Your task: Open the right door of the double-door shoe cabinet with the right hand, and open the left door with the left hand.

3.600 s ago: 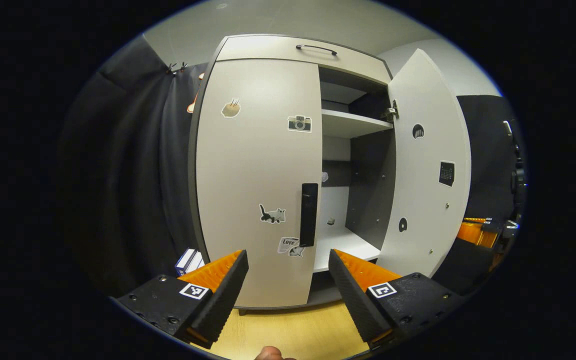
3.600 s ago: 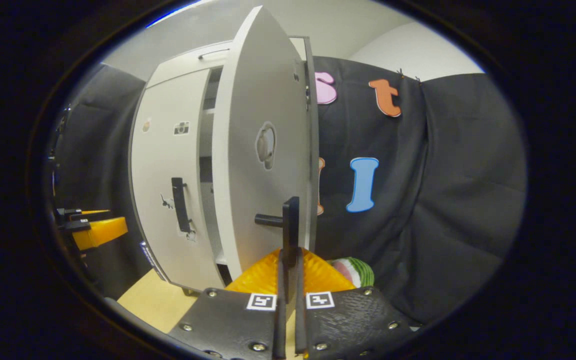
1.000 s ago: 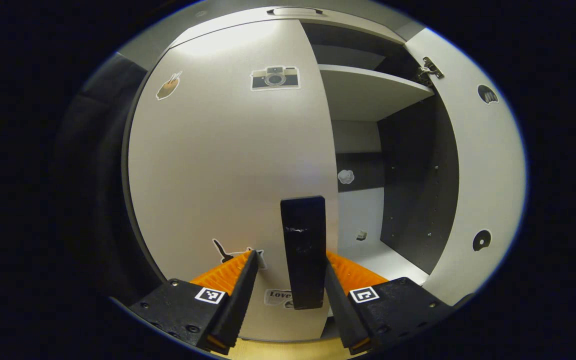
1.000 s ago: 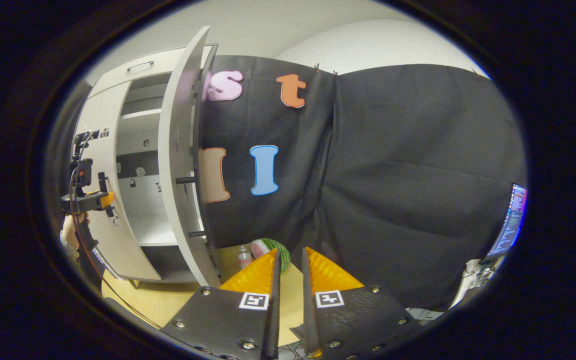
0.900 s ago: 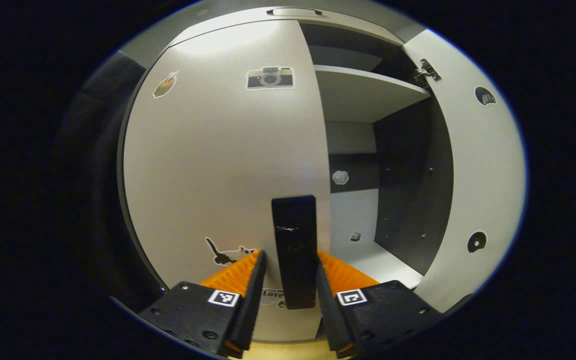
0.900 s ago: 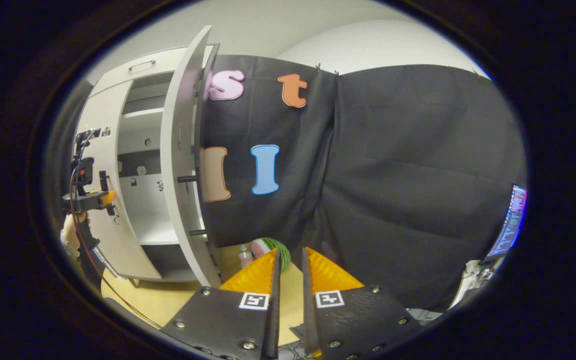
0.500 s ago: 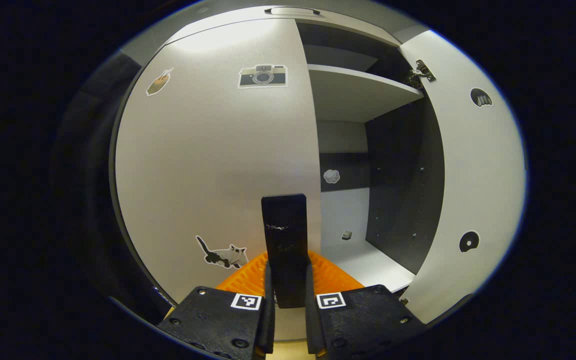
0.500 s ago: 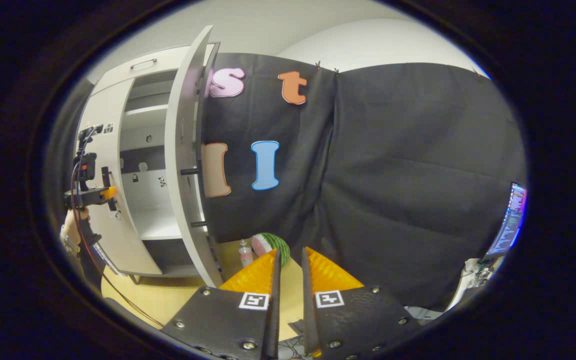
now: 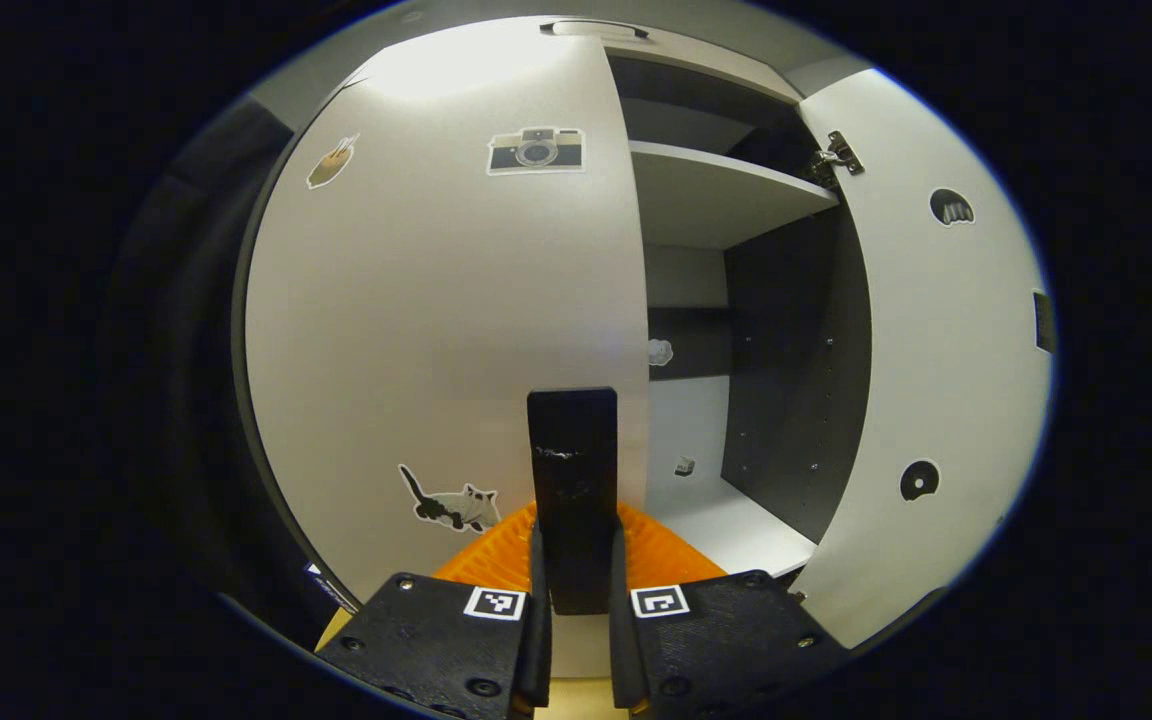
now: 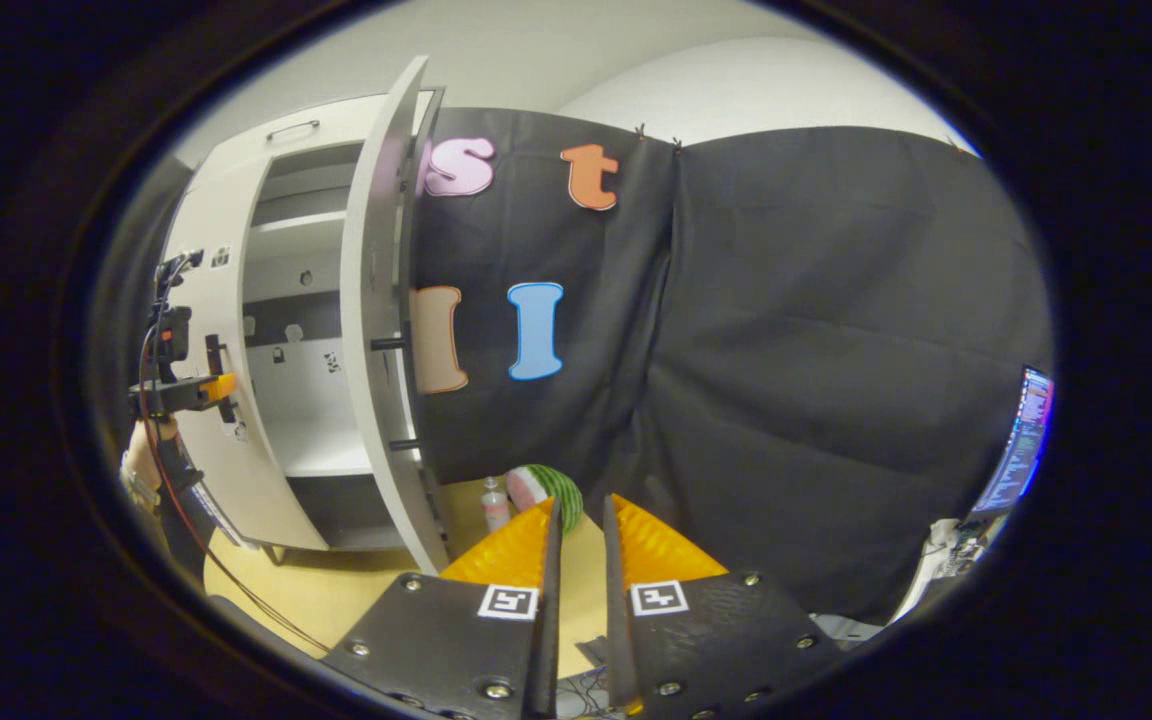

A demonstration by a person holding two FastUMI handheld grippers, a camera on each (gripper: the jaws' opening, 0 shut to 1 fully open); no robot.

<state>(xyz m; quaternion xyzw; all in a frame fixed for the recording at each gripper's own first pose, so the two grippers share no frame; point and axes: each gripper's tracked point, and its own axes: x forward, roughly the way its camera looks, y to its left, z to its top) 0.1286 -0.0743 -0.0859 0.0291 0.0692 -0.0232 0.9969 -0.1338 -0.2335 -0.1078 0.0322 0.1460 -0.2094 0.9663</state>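
A tall double-door shoe cabinet (image 9: 736, 190) in smooth pale grey board stands against the booth's black cloth wall (image 10: 786, 350), on a light wooden floor (image 10: 336, 590). Its right door (image 9: 946, 350) hangs swung wide, showing a flat shelf (image 9: 716, 185) and a dark inner side panel dotted with small holes. The left door (image 9: 436, 320) is still almost flush with the cabinet front, a plain flat slab with small stickers: a camera (image 9: 535, 150) near the top, a cat (image 9: 448, 502) low down.

Half a second ago this door looked the same but sat slightly more square; now its free edge appears to have shifted a touch, which suggests the pull is only just starting. The right half of the task looks done; the left half remains.

The left gripper (image 9: 576, 590) has closed since a second ago: both fingers now press against the sides of the left door's handle (image 9: 573, 470), a straight, matt black vertical bar.

The right gripper (image 10: 576, 560) hangs away from the cabinet, its fingers a narrow slit apart and holding nothing. Beyond them a striped, watermelon-like ball (image 10: 546, 487) lies on the floor.
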